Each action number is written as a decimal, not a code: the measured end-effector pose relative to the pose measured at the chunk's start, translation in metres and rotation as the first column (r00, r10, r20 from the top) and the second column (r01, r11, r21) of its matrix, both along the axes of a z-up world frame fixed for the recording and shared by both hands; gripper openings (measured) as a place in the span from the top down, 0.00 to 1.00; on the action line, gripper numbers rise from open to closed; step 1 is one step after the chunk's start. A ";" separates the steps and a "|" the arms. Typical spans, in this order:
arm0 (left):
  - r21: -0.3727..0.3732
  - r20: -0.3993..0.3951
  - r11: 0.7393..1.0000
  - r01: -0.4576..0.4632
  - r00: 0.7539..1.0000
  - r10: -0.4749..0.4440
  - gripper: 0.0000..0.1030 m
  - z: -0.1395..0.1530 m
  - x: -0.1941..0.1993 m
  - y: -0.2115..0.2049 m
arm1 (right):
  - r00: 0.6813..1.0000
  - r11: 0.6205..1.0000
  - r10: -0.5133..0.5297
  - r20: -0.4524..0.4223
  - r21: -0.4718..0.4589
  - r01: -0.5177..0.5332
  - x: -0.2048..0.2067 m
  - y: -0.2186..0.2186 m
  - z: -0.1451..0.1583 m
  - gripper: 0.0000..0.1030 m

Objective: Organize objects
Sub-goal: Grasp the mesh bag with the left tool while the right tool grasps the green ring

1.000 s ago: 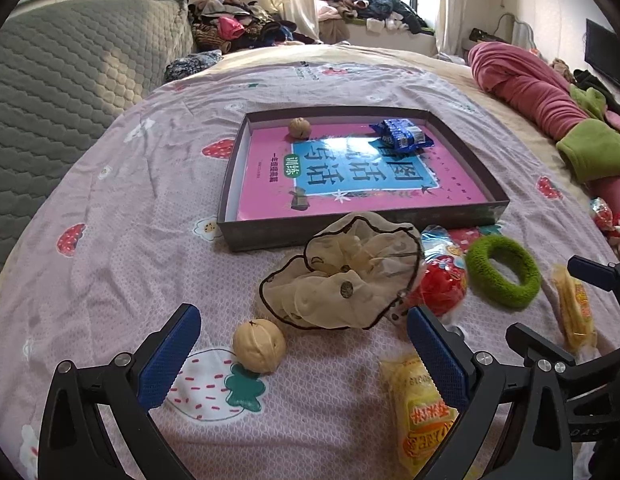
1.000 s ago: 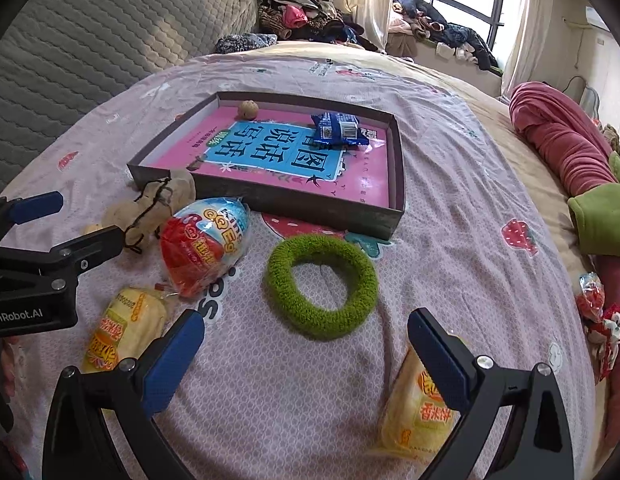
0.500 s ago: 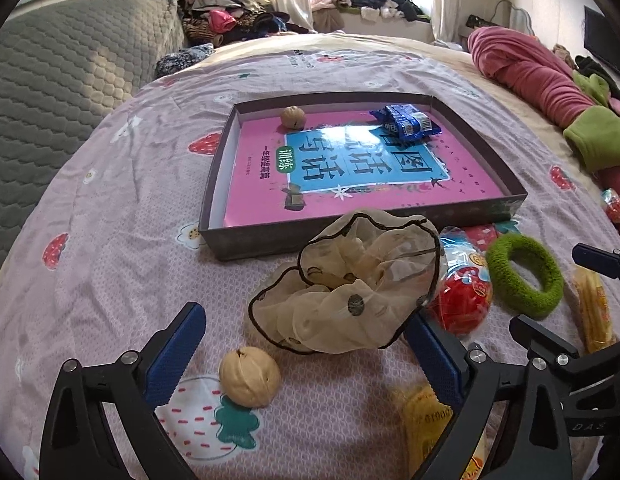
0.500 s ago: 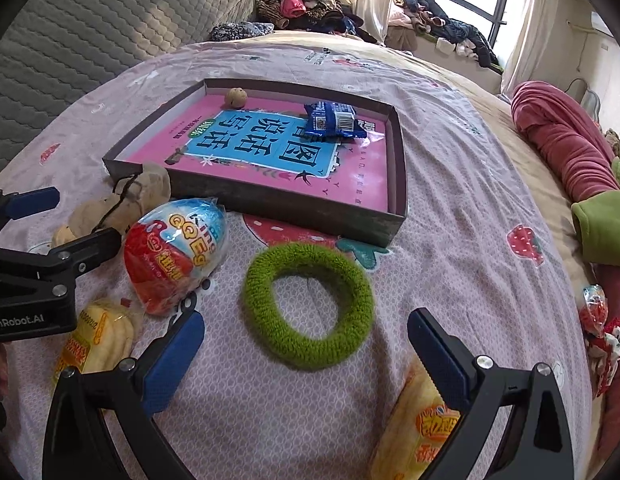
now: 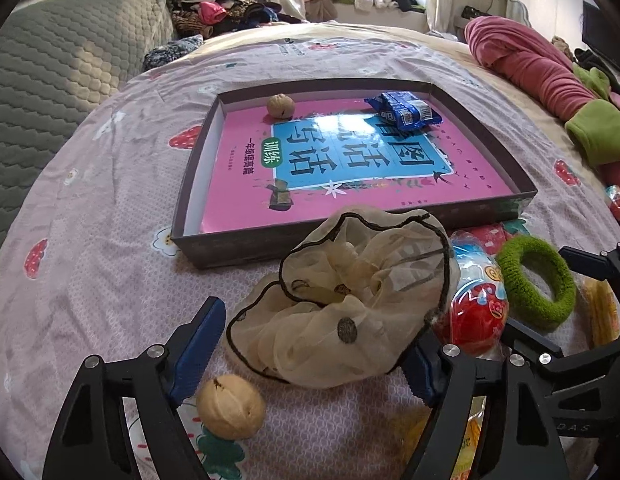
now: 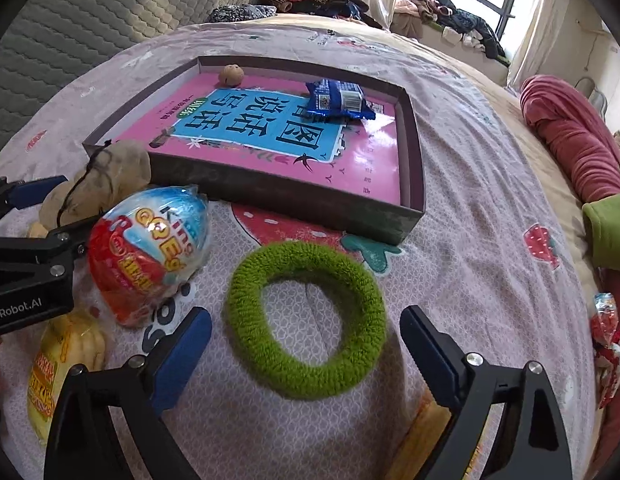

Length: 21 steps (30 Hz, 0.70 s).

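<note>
Left hand-held gripper [image 5: 310,356]: jaws were spread but closing, the cream sheer scrunchie [image 5: 342,300] lying between the blue pads, not yet pinched.
Right hand-held gripper [image 6: 305,344]: jaws wide and closing, straddling the green fuzzy hair tie [image 6: 305,324], pads clear of it.
Box [image 6: 414,148]: sat on the bed [image 5: 89,240] at the far side, holding a pink book [image 5: 350,164], a walnut [image 5: 280,106] and a blue snack packet [image 5: 404,110].
Loose walnut [image 5: 231,406]: lay near the left pad.
Egg toy packet [image 6: 149,256]: rested between scrunchie and hair tie.
Yellow snack packet [image 6: 61,364]: lay at near left in the right wrist view.
</note>
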<state>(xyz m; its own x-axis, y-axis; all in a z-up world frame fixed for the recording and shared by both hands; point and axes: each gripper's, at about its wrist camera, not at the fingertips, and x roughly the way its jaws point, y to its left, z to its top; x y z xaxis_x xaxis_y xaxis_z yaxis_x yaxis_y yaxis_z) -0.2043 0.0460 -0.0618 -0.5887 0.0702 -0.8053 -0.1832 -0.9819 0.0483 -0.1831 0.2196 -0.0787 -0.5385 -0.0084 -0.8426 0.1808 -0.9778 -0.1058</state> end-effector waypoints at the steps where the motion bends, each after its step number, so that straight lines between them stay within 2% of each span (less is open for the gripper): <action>1: 0.006 0.002 1.000 0.001 1.000 -0.001 0.21 0.000 -0.001 0.000 | 1.000 1.000 0.000 -0.001 -0.005 0.000 -0.001 0.001 0.000 0.08; 5: 0.018 0.003 1.000 0.003 1.000 -0.003 0.27 0.000 -0.004 0.001 | 1.000 1.000 0.004 0.011 -0.024 -0.003 -0.006 0.002 -0.001 0.10; 6: 0.020 0.004 1.000 0.004 1.000 -0.004 0.29 0.001 -0.005 0.002 | 1.000 1.000 0.005 0.016 -0.031 -0.004 -0.008 0.002 -0.002 0.12; 11: 0.042 0.007 0.999 0.008 1.000 -0.009 0.30 0.001 -0.008 0.001 | 0.999 0.999 0.005 0.032 -0.052 -0.003 -0.011 0.001 -0.002 0.22; 13: 0.056 0.013 0.998 0.009 1.000 -0.009 0.34 0.001 -0.009 0.000 | 0.999 0.999 0.002 0.035 -0.054 0.000 -0.013 0.001 -0.002 0.28; 16: 0.064 0.017 0.998 0.011 1.000 -0.013 0.35 0.000 -0.009 0.001 | 0.999 0.997 -0.002 0.048 -0.072 0.005 -0.015 0.002 -0.003 0.32; 21: 0.096 0.028 0.995 0.022 0.999 -0.025 0.46 -0.001 -0.010 0.003 | 0.999 0.995 -0.010 0.051 -0.103 0.015 -0.018 0.007 -0.004 0.39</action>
<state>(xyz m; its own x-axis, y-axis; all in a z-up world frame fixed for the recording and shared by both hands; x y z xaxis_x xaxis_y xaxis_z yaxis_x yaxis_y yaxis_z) -0.2139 0.0486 -0.0627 -0.5624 0.1614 -0.8110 -0.2059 -0.9772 -0.0517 -0.2012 0.2268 -0.0829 -0.4960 -0.0904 -0.8636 0.1711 -0.9852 0.0048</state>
